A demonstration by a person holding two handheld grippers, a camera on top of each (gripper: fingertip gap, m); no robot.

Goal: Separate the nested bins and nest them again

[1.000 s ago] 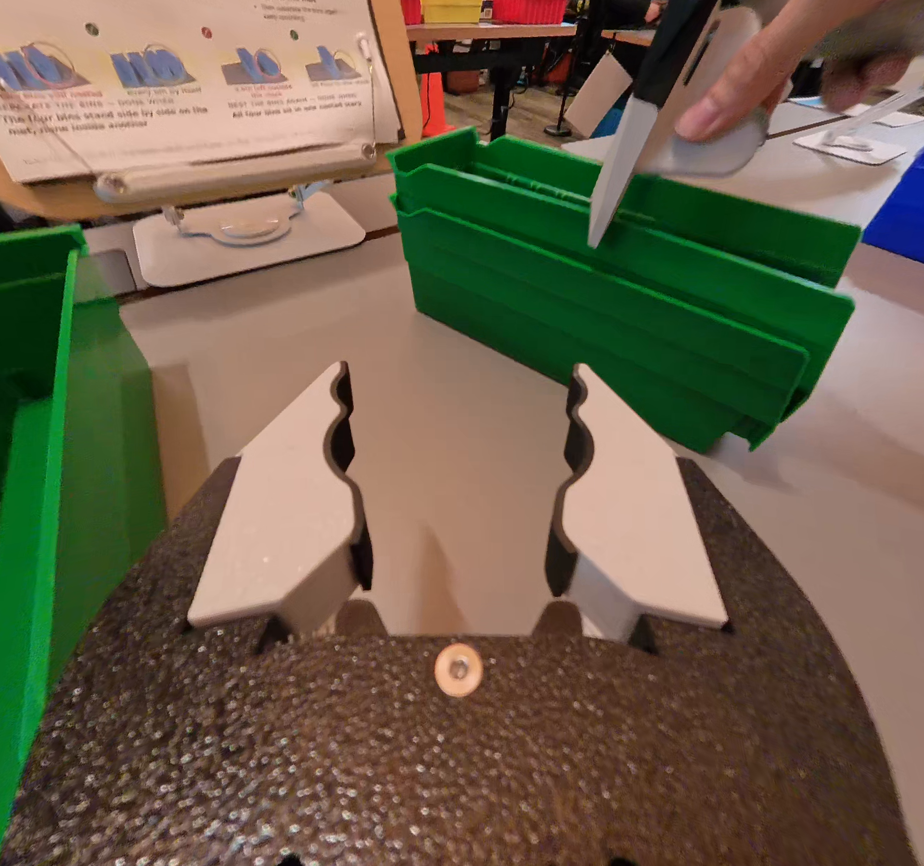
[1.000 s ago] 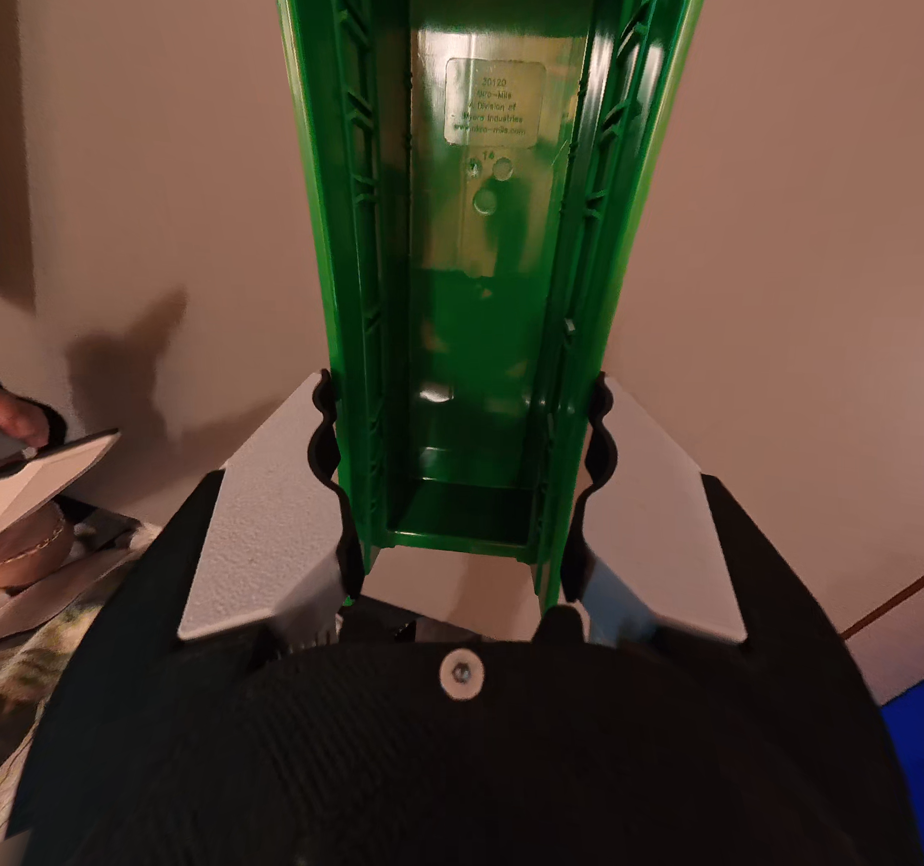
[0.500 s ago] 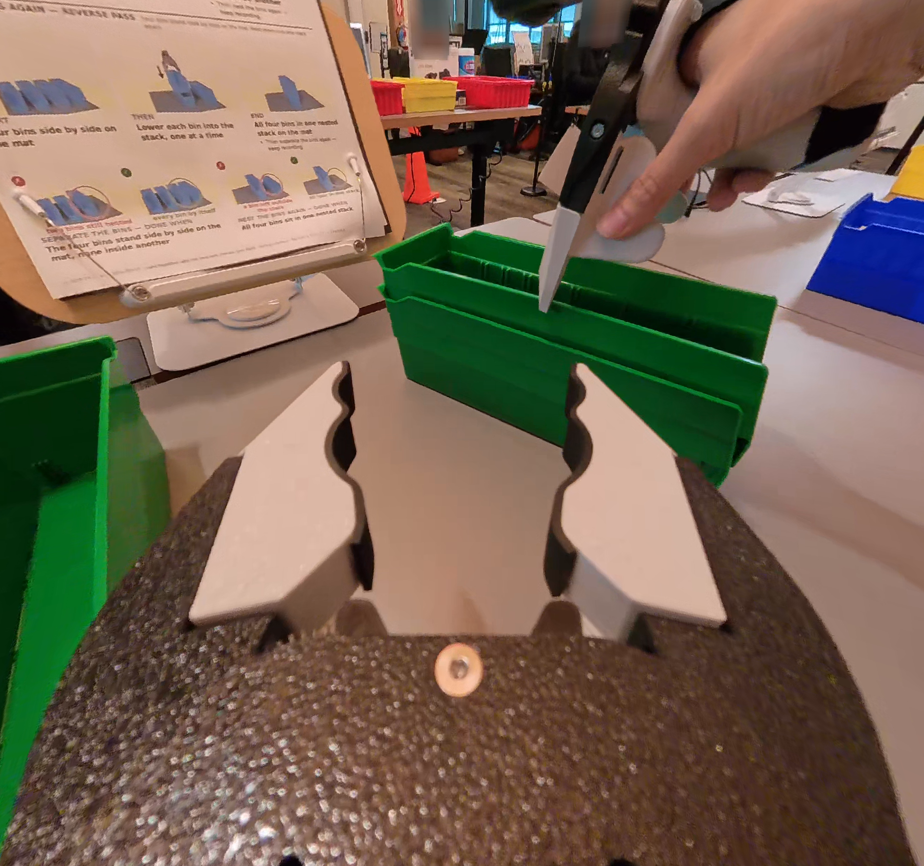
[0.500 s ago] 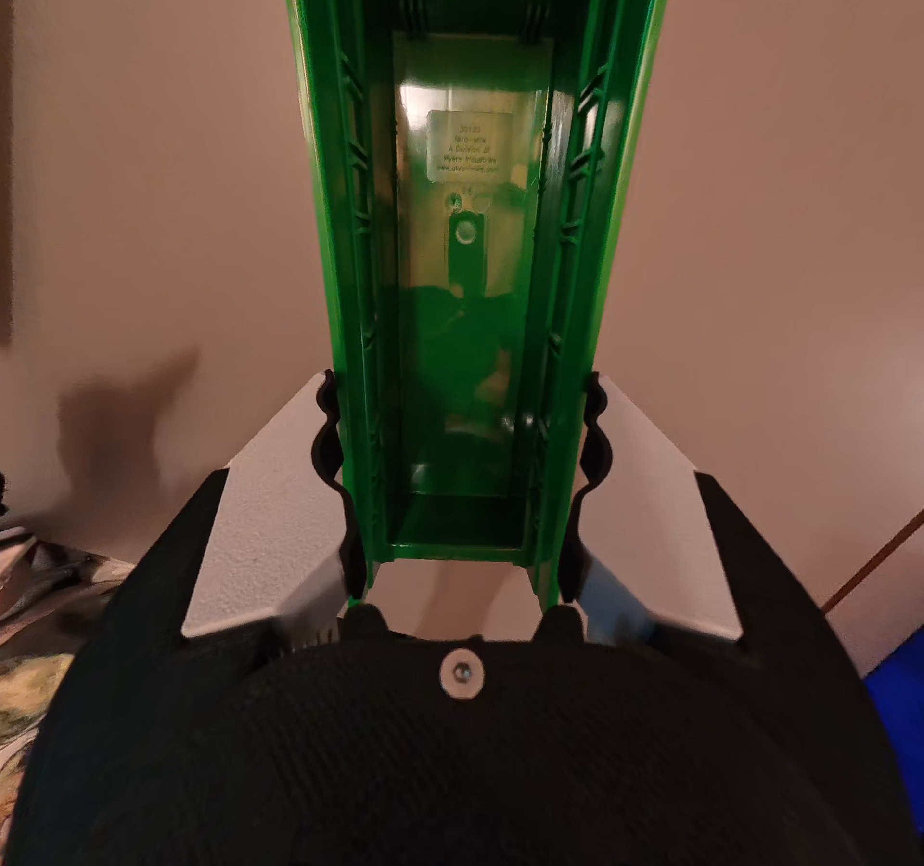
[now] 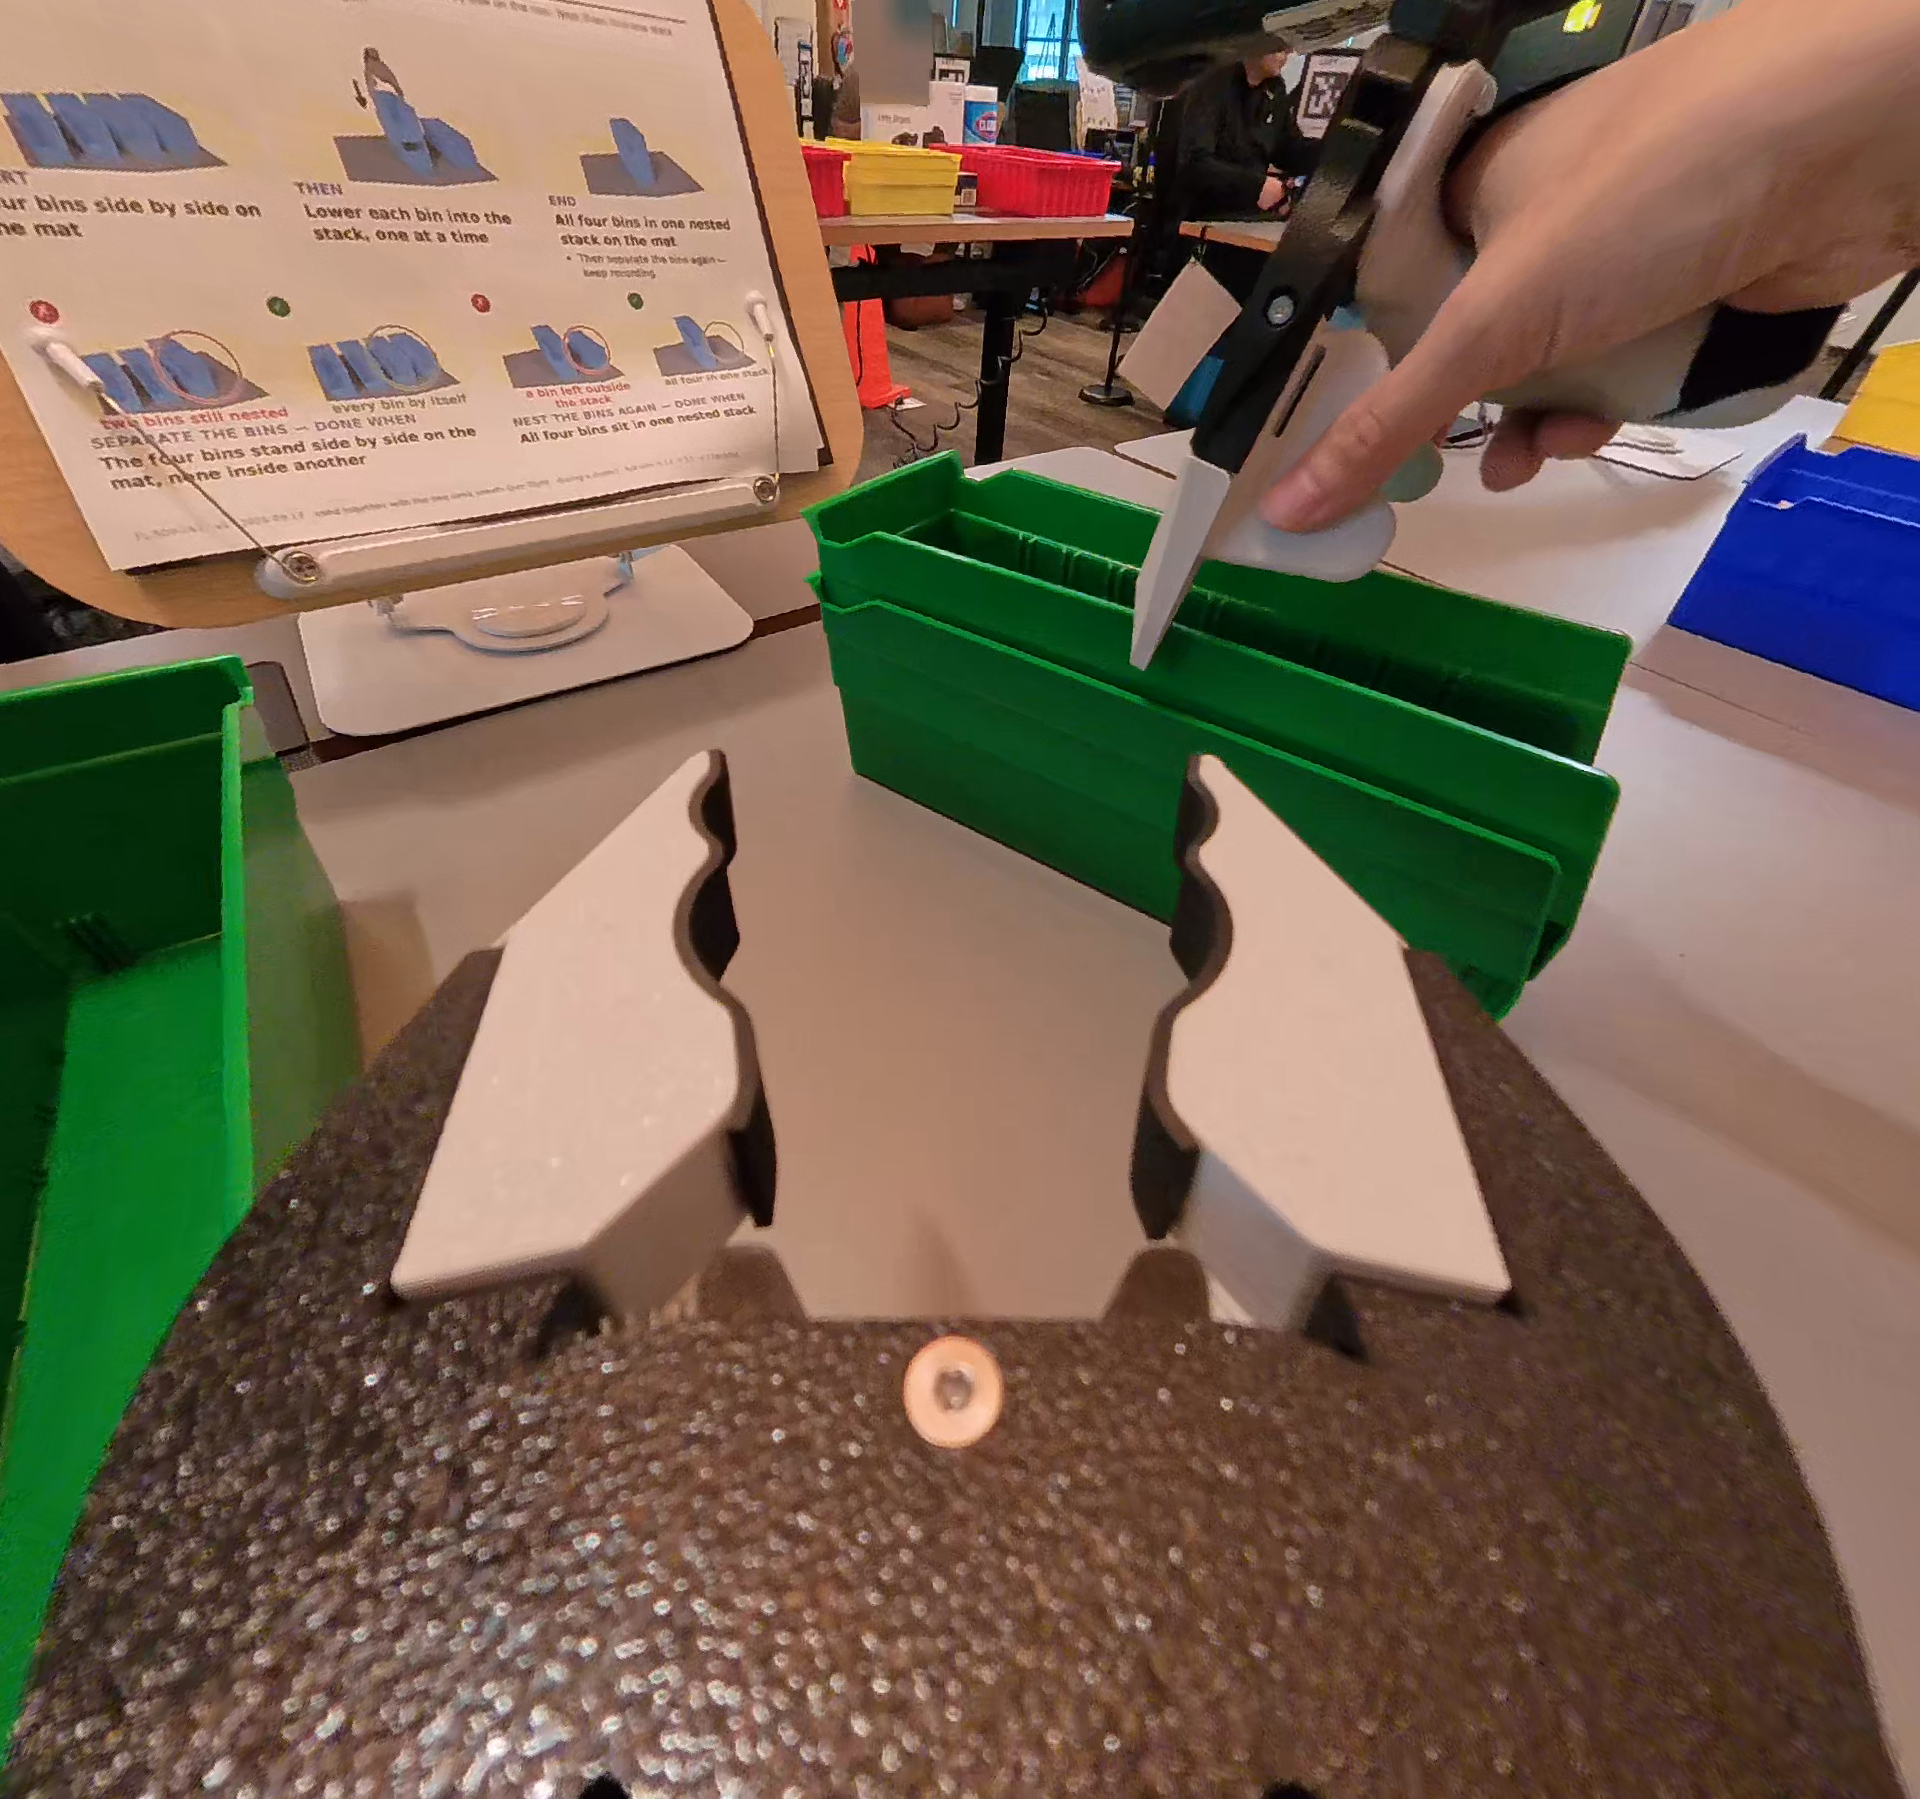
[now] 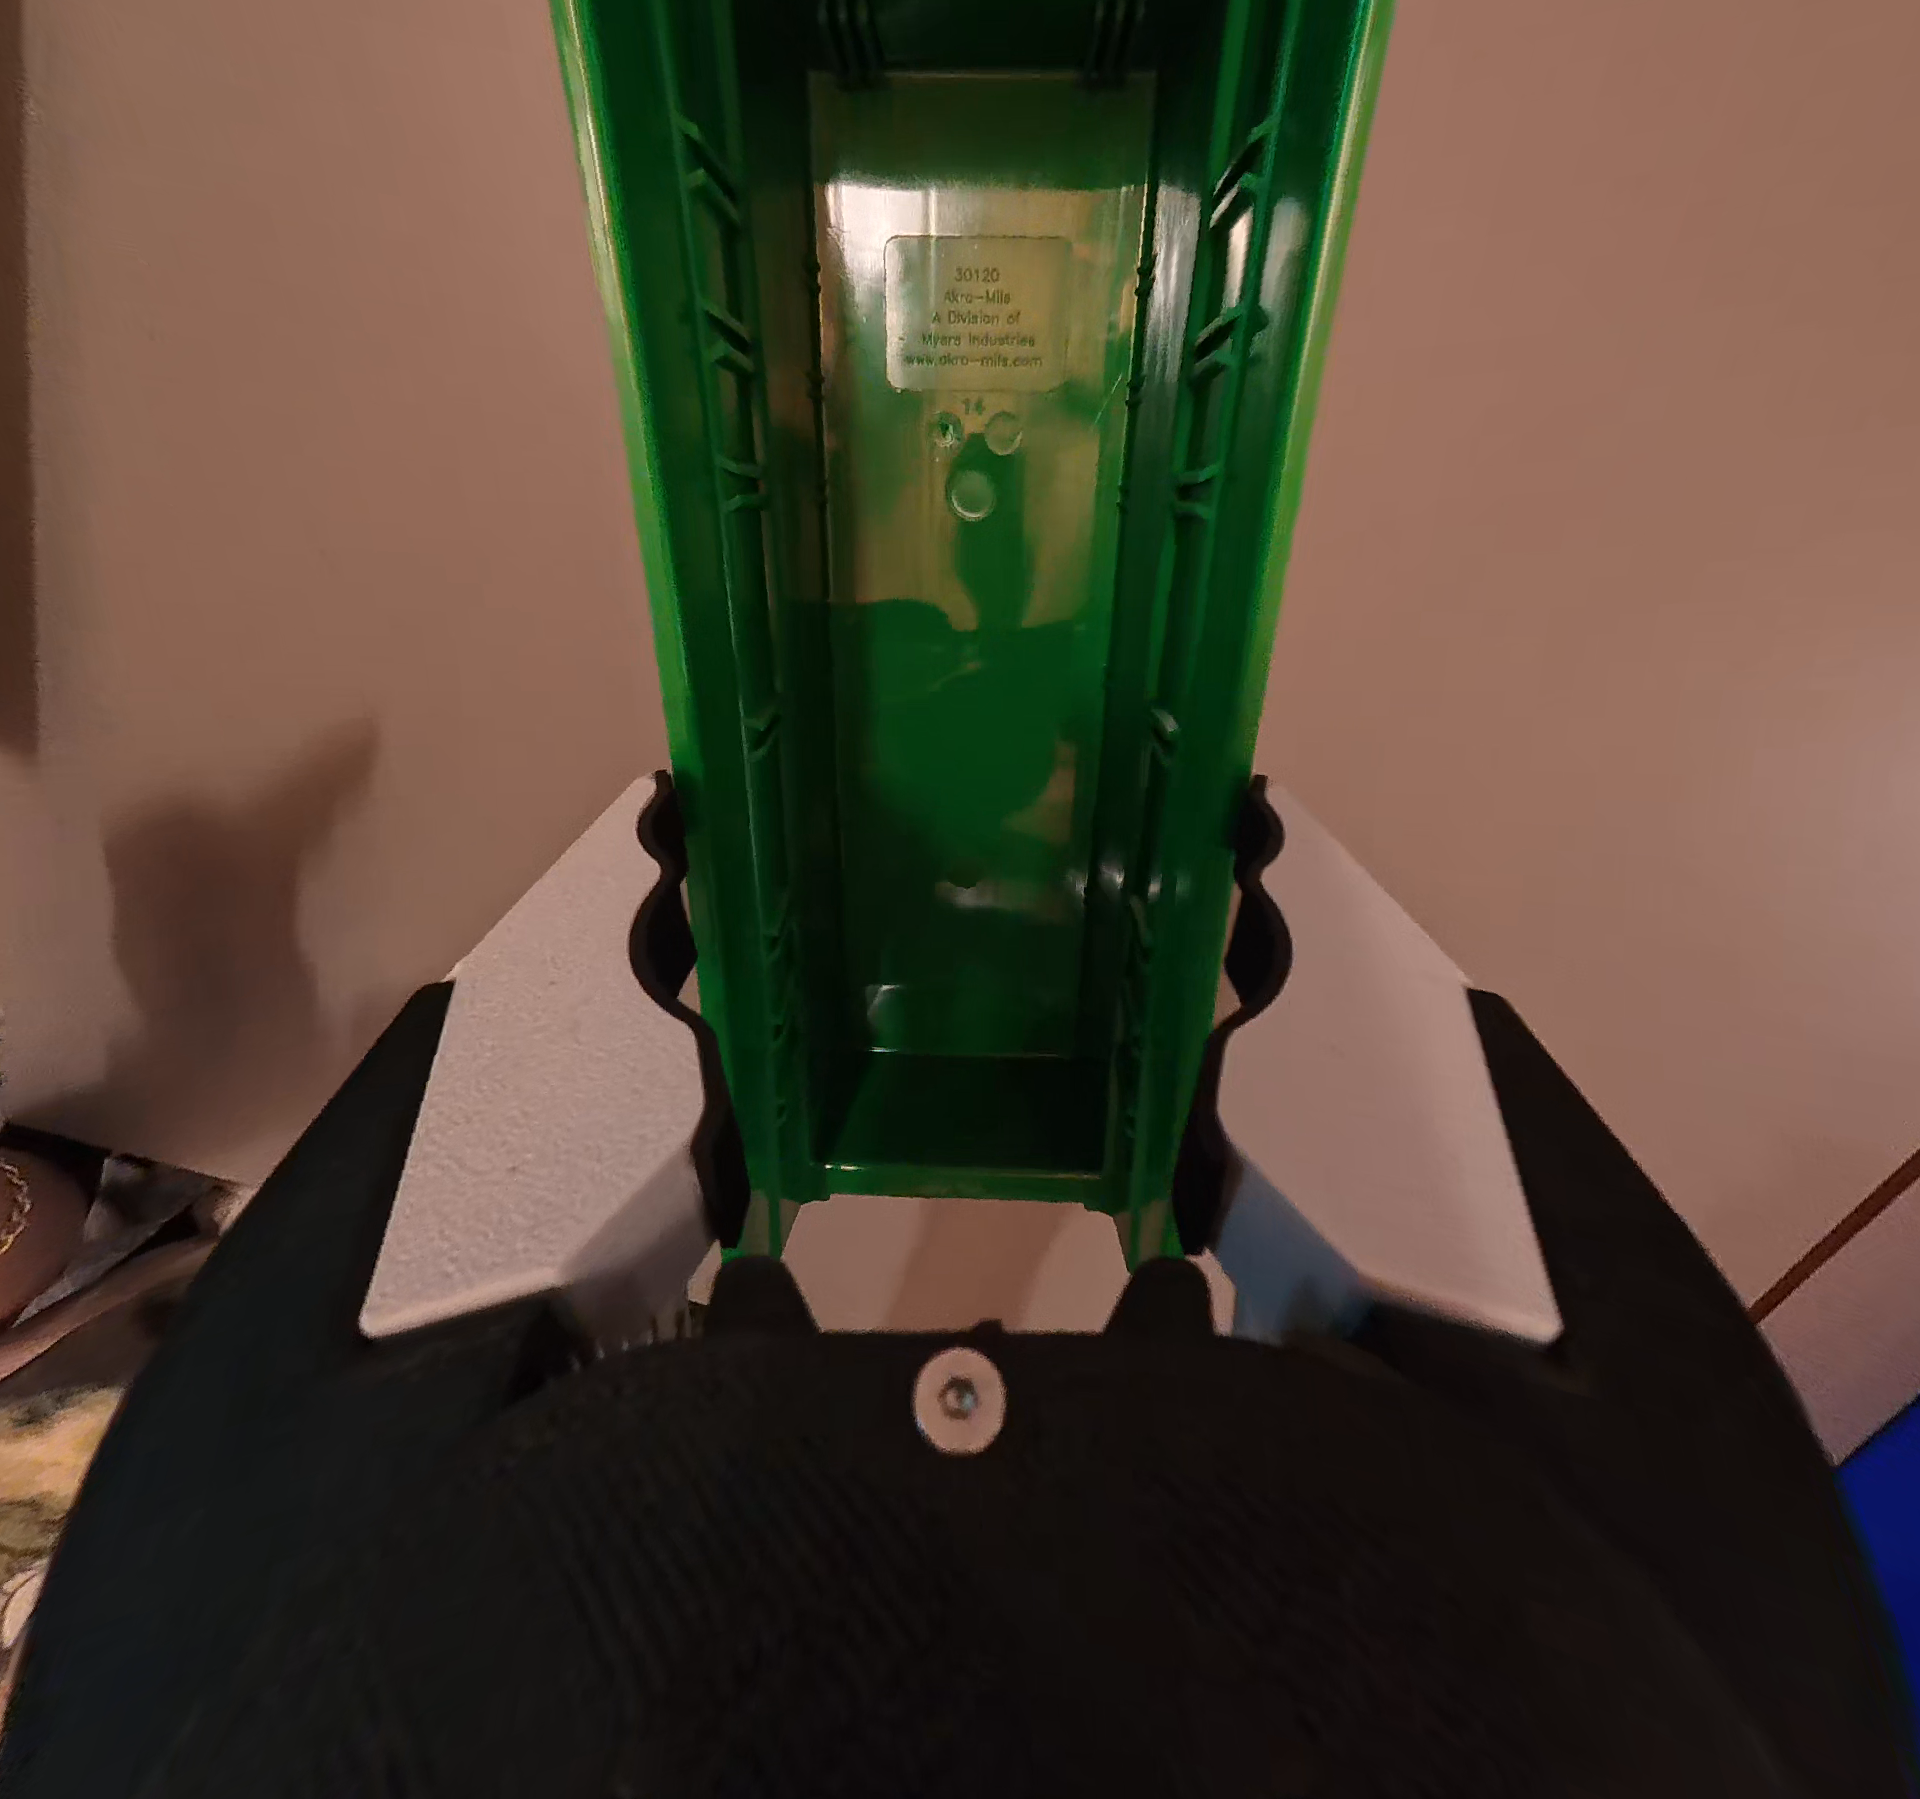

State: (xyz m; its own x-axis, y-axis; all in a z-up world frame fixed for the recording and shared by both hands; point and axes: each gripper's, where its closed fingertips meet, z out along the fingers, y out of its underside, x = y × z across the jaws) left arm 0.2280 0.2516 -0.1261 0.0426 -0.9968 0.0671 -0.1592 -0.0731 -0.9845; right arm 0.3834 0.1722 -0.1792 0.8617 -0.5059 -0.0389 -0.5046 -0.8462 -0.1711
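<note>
A stack of nested green bins (image 5: 1018, 741) stands on the pale table, ahead and right of my left gripper (image 5: 956, 773). That gripper is open and empty above the table. A single green bin (image 5: 125, 918) stands apart at the left edge. A hand (image 5: 1610, 222) holds my right gripper over the stack, its near finger (image 5: 1169, 565) outside the top bin's wall. In the right wrist view my right gripper (image 6: 956, 793) looks down into the top green bin (image 6: 977, 814), with both pads against its outer side walls. The bin is empty, with a label on its floor.
An instruction sheet on a board (image 5: 395, 222) stands on a white base (image 5: 520, 627) behind the table's left half. A blue bin (image 5: 1808, 586) sits at the far right. Red and yellow bins (image 5: 935, 175) lie on a distant table.
The left wrist view has tilted up and drawn back, so the stack sits lower and farther off. The right gripper stays astride the top bin, which looks slightly nearer.
</note>
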